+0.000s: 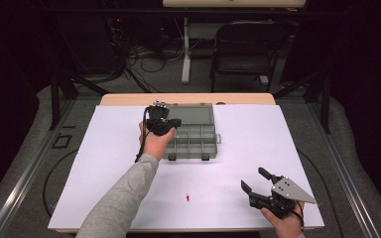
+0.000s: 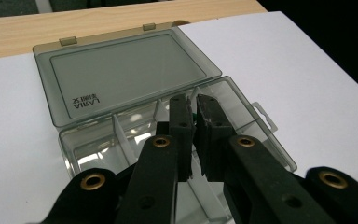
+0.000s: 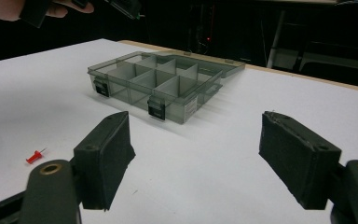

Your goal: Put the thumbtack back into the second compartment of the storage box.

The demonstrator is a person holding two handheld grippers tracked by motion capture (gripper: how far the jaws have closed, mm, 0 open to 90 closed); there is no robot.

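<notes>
A compartment box (image 1: pixel 191 136) of smoky grey clear plastic lies on the white sheet (image 1: pixel 258 148) that covers the table, at the far middle of the sheet. Its lid (image 2: pixel 121 74) is open and lies flat behind the tray, toward the far wooden edge of the table (image 1: pixel 188 98); raised letters stand in one corner of the lid. The tray is divided by thin walls into small square compartments, and two dark latches (image 3: pixel 156 108) hang on its near wall.

The left gripper (image 1: pixel 159 118) is over the left part of the box, held by the left hand (image 1: pixel 155 141). In the left gripper view its jaws stand narrow, nearly together, and something small and green (image 2: pixel 194 116) shows in the gap between them; what it is I cannot tell.

The right gripper (image 1: pixel 256 181) is at the near right of the sheet, well apart from the box, with its jaws spread wide and nothing between them. A small red pushpin (image 1: pixel 187 198) lies alone on the sheet, near the front edge, between the two arms.
</notes>
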